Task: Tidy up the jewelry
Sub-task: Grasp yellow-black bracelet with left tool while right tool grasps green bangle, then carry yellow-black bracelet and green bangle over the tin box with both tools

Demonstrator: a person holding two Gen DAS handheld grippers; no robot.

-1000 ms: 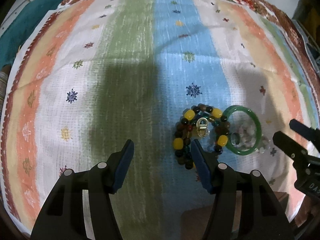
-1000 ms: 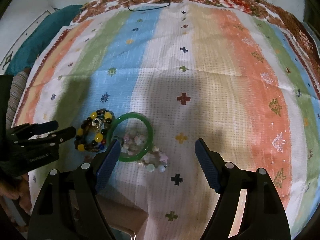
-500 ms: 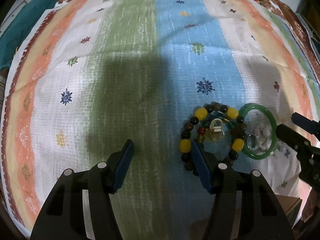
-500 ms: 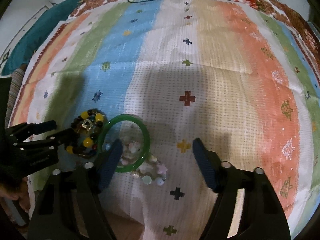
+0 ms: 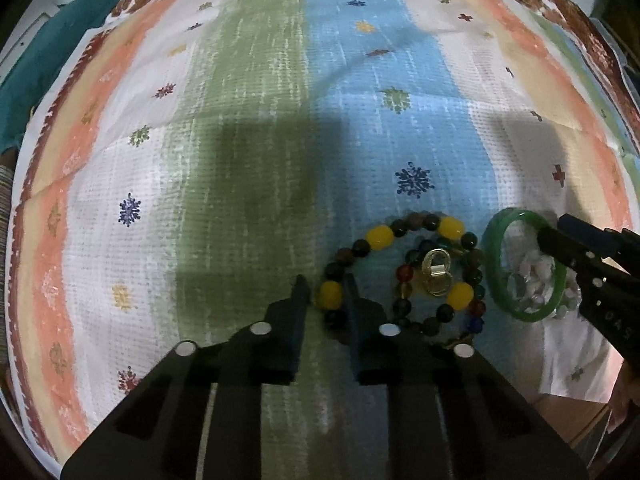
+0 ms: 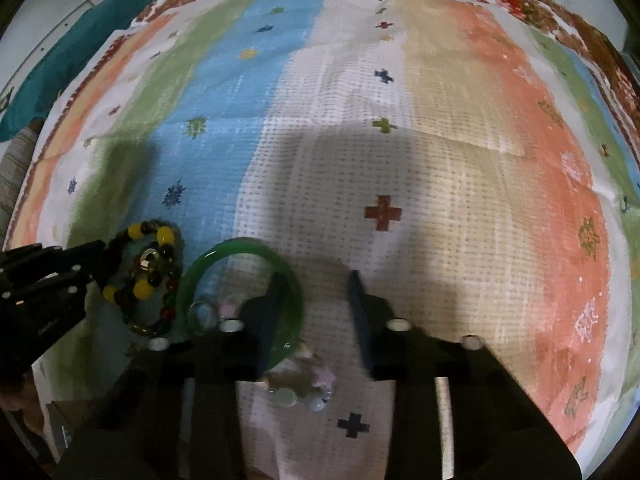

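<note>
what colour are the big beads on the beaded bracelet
Yellow, among dark brown beads on the beaded bracelet; clearest in the left wrist view.

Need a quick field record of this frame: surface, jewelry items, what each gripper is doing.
surface: striped cloth
beaded bracelet: yellow and dark beads, flat on blue stripe
gold clasp: lies inside the bead loop
green bangle: flat, right of beads
pale bead bracelet: partly under the bangle
left gripper: fingers narrowed around a yellow bead
right gripper: part open, one finger inside the bangle

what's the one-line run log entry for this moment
left gripper: shut on beaded bracelet | right gripper: open, straddling green bangle rim | striped cloth
</note>
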